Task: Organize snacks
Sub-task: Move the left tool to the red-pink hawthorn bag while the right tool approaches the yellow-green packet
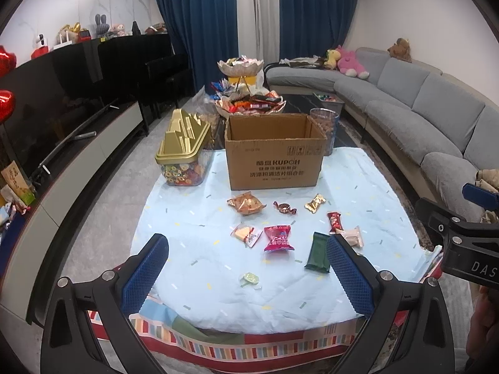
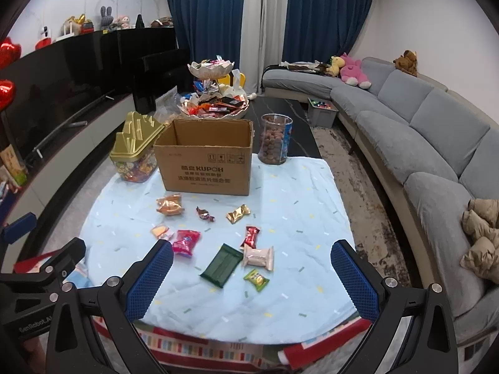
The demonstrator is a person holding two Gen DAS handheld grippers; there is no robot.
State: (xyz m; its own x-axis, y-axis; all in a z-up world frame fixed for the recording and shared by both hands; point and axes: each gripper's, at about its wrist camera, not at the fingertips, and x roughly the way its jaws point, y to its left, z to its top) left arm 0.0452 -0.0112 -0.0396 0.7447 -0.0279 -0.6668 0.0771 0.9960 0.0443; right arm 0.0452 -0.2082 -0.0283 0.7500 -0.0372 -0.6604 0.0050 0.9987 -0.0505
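Left wrist: pale-blue cloth, grey sofa.

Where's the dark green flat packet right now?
The dark green flat packet lies on the light blue cloth, front centre in the right wrist view, just left of the pale pink wrapped snack.

In the left wrist view, the right blue-padded finger of the left tongs covers part of the pale pink wrapped snack and an edge of the dark green flat packet. The open brown cardboard box hides its own floor and the base of the heaped white scalloped snack bowl behind it. The print on the small wrappers is too small to read, and the right tongs are cut off by the left view's edge.
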